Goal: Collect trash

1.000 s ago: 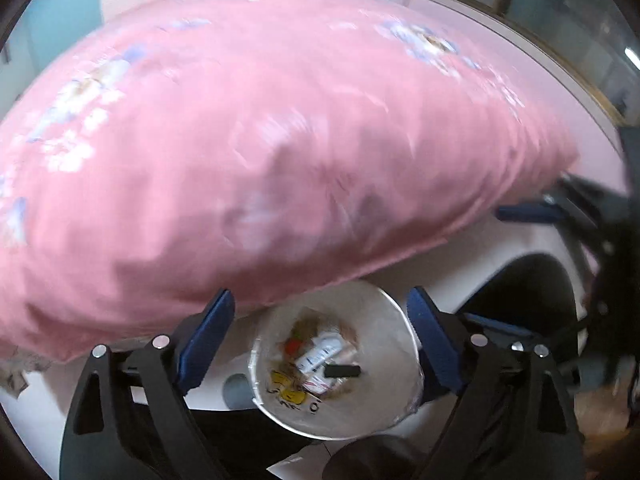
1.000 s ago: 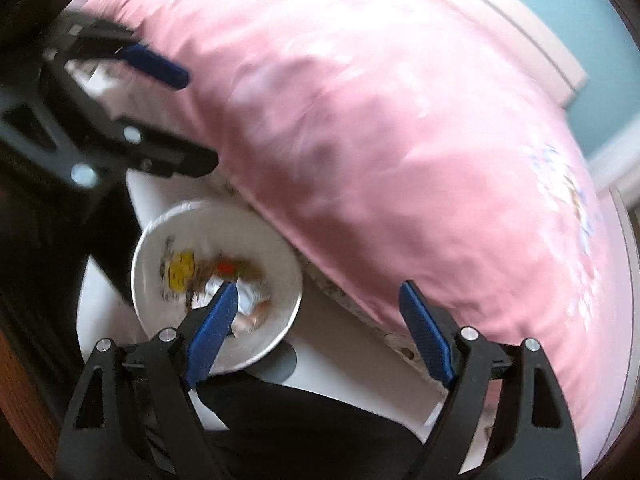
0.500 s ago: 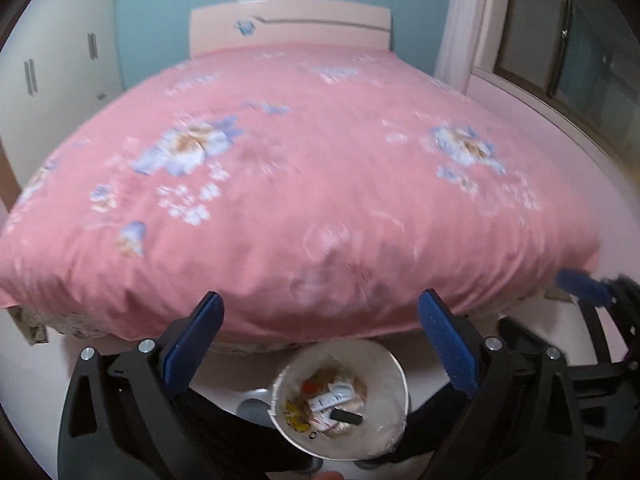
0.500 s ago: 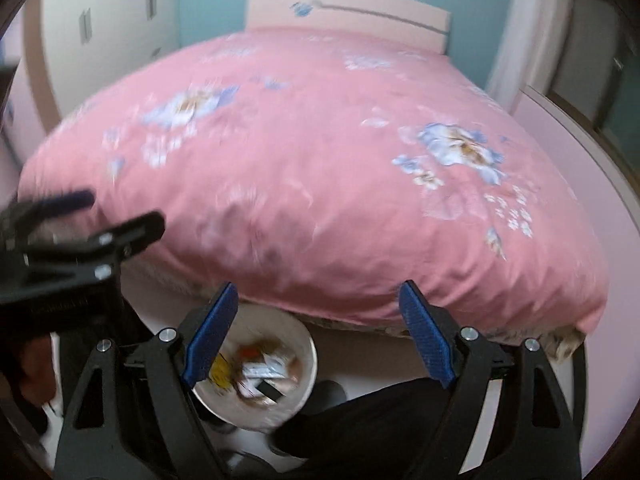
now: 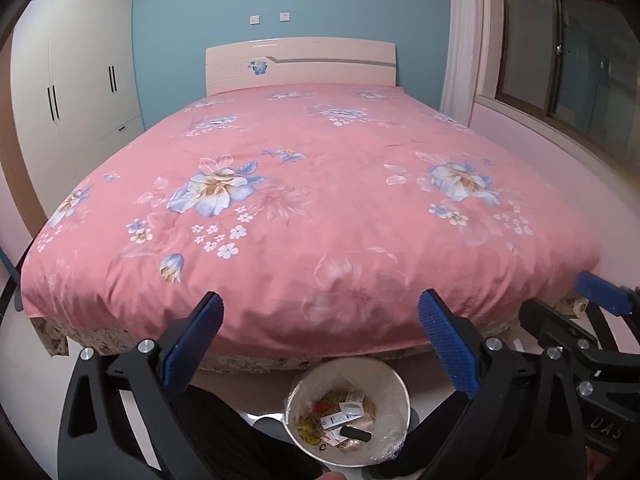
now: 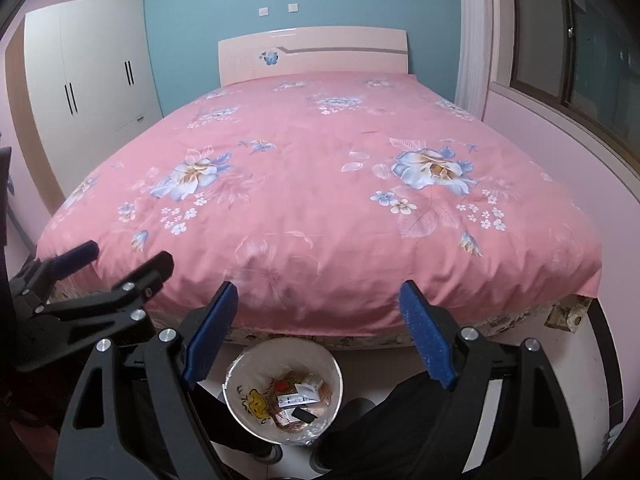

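Observation:
A white waste bin (image 5: 394,384) with a clear liner stands on the floor at the foot of the bed; it also shows in the right wrist view (image 6: 240,372). Wrappers and other trash (image 5: 344,420) lie inside it, also seen in the right wrist view (image 6: 296,396). My left gripper (image 5: 320,328) is open and empty, held above the bin facing the bed. My right gripper (image 6: 316,320) is open and empty beside it. The right gripper shows at the right edge of the left wrist view (image 5: 592,320), the left gripper at the left of the right wrist view (image 6: 100,264).
A large bed with a pink floral cover (image 5: 312,184) fills the view ahead, with a pale headboard (image 5: 300,64) against a blue wall. A white wardrobe (image 5: 72,92) stands left. A window (image 5: 568,52) is on the right. The person's dark legs (image 6: 400,420) flank the bin.
Both grippers have tilted up and pulled back from the bin, so the whole bed and room now show. Both stayed open and empty.

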`<action>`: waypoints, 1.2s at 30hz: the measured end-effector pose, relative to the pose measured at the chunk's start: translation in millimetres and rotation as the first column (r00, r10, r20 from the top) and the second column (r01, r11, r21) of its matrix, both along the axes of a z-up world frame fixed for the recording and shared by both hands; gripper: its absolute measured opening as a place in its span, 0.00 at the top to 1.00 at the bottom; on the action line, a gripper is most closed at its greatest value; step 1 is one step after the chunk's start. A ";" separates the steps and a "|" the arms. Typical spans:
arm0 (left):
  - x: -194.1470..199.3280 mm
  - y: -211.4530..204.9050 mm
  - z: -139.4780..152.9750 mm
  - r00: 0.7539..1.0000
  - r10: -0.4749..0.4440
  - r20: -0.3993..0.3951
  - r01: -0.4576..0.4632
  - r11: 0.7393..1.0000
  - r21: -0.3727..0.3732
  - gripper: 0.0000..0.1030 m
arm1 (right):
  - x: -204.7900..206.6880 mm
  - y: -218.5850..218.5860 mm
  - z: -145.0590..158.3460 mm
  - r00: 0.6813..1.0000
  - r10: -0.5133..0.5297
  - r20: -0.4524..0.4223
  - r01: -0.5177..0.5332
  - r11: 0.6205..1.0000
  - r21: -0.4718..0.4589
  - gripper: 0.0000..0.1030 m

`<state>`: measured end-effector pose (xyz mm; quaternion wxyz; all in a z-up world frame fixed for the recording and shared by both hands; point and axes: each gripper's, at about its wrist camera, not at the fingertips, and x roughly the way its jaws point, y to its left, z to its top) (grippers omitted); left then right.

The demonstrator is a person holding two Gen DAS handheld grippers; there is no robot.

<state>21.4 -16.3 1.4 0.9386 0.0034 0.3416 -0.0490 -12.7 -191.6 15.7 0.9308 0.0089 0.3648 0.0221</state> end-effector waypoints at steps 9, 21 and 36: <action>-27.7 -3.9 6.0 1.000 0.017 0.011 -0.017 1.000 -0.011 0.04 | -37.5 -0.2 10.2 0.995 -0.081 0.062 0.081 0.997 0.004 0.20; -72.3 3.6 10.4 0.993 0.112 0.029 -0.113 0.993 0.015 0.04 | -73.5 4.0 8.0 0.993 -0.102 0.056 0.098 0.993 0.060 0.18; -78.5 -0.3 13.2 0.994 0.103 0.022 -0.103 0.995 0.008 0.04 | -82.4 3.3 15.6 0.992 -0.109 0.060 0.108 0.994 0.015 0.18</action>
